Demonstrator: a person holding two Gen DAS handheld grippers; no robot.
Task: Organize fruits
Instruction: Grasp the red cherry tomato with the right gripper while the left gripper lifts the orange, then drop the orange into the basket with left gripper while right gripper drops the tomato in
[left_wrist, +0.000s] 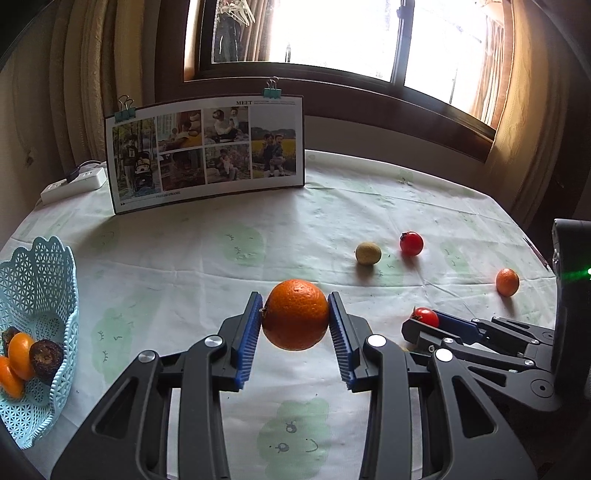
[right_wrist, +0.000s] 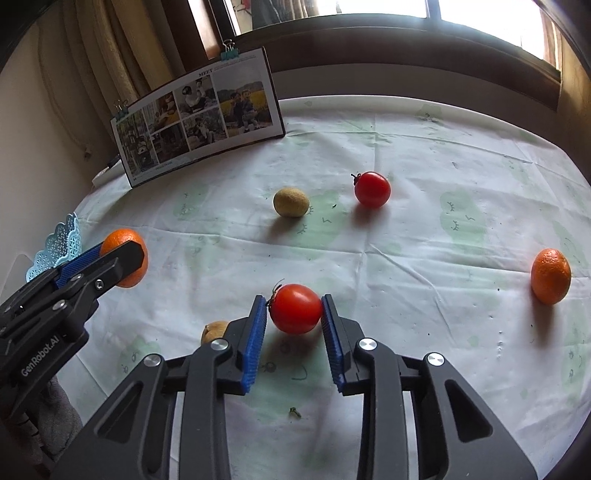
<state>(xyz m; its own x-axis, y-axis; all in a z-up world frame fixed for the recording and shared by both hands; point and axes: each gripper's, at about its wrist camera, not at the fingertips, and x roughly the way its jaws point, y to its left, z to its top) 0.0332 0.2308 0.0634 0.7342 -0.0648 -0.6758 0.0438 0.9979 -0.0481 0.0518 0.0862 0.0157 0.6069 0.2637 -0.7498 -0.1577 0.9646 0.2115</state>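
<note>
My left gripper is shut on a large orange, held between the blue pads over the tablecloth. In the right wrist view that same gripper and orange appear at the far left. My right gripper is shut on a red tomato; whether it rests on the cloth I cannot tell. A light-blue lattice basket stands at the left and holds small orange fruits and dark brown ones. Loose on the table lie a kiwi, a second tomato and a small orange.
A brownish fruit peeks out behind my right gripper's left finger. A clipped photo board stands at the back, with a white power strip to its left. Window and curtains lie beyond the round table's far edge.
</note>
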